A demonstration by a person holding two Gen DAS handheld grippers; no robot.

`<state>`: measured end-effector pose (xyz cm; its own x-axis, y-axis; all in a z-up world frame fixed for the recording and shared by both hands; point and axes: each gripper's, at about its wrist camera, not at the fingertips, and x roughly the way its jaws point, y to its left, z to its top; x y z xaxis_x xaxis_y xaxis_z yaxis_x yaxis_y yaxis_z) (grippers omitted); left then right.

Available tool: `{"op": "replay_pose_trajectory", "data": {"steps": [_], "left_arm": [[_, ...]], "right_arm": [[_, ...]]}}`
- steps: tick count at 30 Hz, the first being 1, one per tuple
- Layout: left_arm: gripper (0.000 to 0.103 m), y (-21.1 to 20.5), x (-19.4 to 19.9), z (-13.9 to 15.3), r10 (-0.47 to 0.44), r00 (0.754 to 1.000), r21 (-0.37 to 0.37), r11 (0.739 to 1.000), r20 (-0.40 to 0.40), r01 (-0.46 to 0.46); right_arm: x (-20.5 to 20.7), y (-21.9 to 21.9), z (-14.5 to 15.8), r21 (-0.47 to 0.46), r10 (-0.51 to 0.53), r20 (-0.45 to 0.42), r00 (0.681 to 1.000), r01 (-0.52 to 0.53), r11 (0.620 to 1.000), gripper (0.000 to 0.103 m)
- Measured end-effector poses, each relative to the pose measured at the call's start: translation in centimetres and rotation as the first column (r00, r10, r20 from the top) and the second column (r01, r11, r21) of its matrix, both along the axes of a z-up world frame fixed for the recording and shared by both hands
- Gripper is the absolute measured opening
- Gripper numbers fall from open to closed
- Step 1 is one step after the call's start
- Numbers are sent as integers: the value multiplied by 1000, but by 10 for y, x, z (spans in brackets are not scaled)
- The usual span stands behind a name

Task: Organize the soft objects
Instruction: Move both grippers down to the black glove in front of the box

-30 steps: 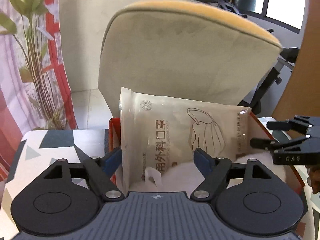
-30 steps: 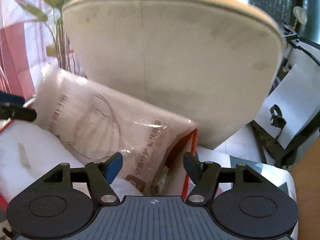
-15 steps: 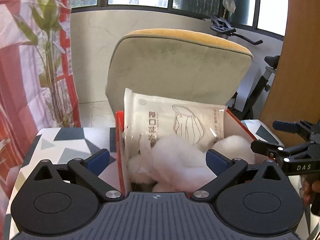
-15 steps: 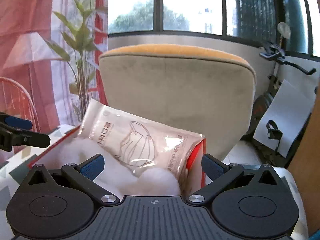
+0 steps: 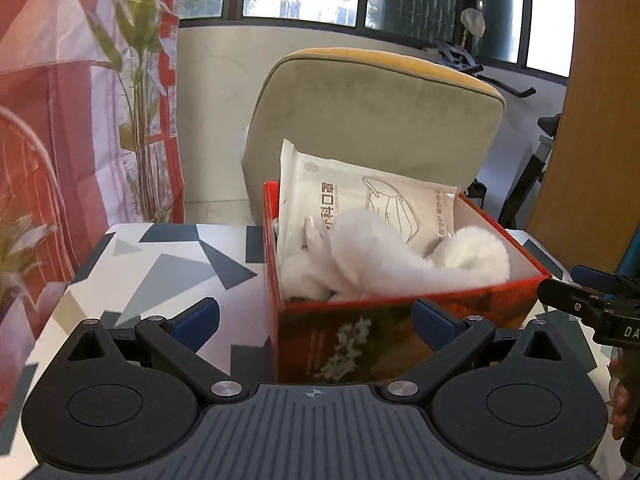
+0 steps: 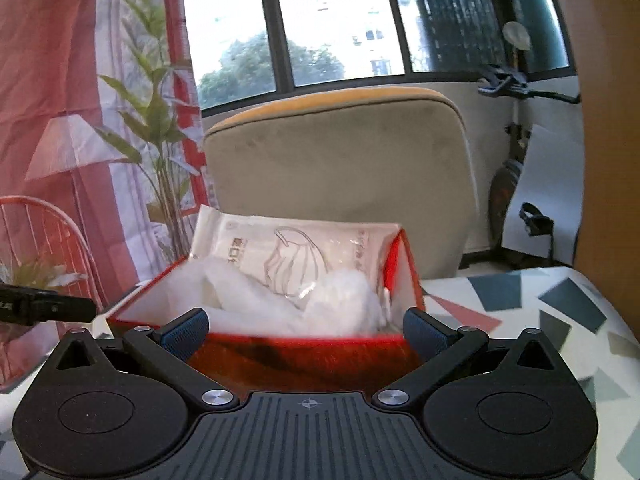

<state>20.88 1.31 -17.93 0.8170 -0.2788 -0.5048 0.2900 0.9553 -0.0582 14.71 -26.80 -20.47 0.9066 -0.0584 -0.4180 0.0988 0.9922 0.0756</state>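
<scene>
With both the left tool (image 5: 315, 314) and the right tool (image 6: 306, 330) spread apart and empty, the mask packet (image 5: 360, 204), seated in the red box (image 5: 360, 336) at 12 o'clock behind the white fluffy item (image 5: 392, 264), should be left undisturbed.

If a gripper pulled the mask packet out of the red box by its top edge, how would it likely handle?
The mask packet looks like thin glossy film, so probably light, floppy and somewhat slippery. It leans against the red box wall behind the white fluffy cloth, so lifting it might drag the cloth slightly.
</scene>
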Motion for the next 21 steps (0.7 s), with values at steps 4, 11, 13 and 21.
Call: {"op": "replay_pose_trajectory", "data": {"steps": [4,11,13,21], "left_arm": [[103,-1,-13,-20,7,1000,-1,1000,7,-7],[102,-3,-14,-60,2,997,-39,999,-79,-5],[95,-5,-13,-68,-22,996,-48,999,-86,18],[53,-12,20,-90,-49,982,-90,995,-180,34]], "right_arm": [[-14,0,-17,-12,-22,3,1000,22,1000,103],[-26,-5,-59,18,-88,-65,994,89,996,103],[-26,-4,-71,8,-95,-88,992,96,995,103],[-3,-10,-91,35,-68,-148,987,74,997,84]]}}
